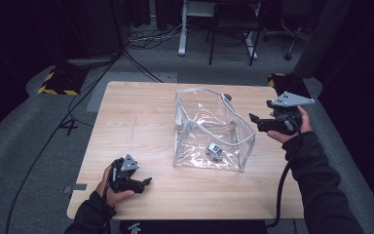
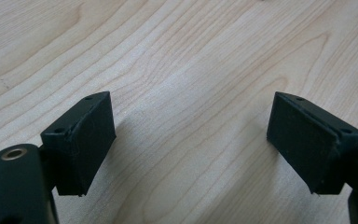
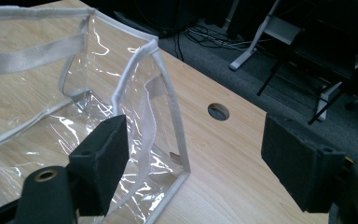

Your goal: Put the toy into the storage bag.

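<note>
- While the person's left hand [image 1: 111, 187] rests near the worktop's [image 1: 136, 122] 7 o'clock corner, the left tongs [image 1: 143, 183] it holds are spread wide, with nothing between the jaws.
- From the left gripper view, those left tongs [image 2: 191, 135] sit low over bare wood grain, both black pads [image 2: 86, 140] apart and clear of any object.
- At the worktop's middle stands a clear plastic bag [image 1: 213, 129] with grey-white edging, its mouth open upward.
- Inside the bag, toward its 6 o'clock wall, lies a small white and dark object [image 1: 215, 151], too small to make out.
- The bag lies toward 2 o'clock from the left tongs, well apart from them.
- The right hand [image 1: 292, 127] holds the right tongs [image 1: 254, 121] just off the bag's 3 o'clock side, jaws spread and empty, a grey three-cornered plate [image 1: 290, 99] on top.
- In the right gripper view, the right tongs [image 3: 193, 154] frame the bag's [image 3: 74, 93] near corner; its edging [image 3: 172, 102] and a grey strap [image 3: 144, 116] stand between the pads, nearer the left-hand one, whether touching it I cannot tell.
- A round hole [image 3: 218, 111] in the worktop shows beyond the bag corner.
</note>
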`<state>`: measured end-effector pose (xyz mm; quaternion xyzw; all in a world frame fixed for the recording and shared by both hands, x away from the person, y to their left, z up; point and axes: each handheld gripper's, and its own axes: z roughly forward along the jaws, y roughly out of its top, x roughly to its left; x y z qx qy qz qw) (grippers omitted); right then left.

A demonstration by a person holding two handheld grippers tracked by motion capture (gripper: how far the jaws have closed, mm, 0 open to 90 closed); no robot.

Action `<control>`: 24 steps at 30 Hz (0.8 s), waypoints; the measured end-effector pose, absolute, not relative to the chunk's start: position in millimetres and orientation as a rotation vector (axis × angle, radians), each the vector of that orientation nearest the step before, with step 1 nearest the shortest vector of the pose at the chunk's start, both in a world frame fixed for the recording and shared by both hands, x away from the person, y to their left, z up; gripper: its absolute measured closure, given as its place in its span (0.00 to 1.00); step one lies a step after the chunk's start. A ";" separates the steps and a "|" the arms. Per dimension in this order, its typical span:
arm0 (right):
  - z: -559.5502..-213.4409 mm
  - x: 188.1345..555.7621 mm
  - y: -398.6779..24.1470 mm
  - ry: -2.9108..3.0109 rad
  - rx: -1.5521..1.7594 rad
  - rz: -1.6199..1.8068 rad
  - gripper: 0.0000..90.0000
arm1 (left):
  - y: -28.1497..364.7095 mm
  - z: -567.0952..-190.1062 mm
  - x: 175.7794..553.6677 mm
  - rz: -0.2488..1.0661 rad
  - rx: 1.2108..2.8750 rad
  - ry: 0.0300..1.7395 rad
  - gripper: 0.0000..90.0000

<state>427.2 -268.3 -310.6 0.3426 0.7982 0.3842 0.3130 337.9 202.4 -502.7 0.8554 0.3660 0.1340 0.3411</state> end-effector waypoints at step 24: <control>-340.7 428.8 -289.3 2.139 0.960 0.959 0.26 | 202.4 -502.7 338.1 0.347 2.226 0.949 0.17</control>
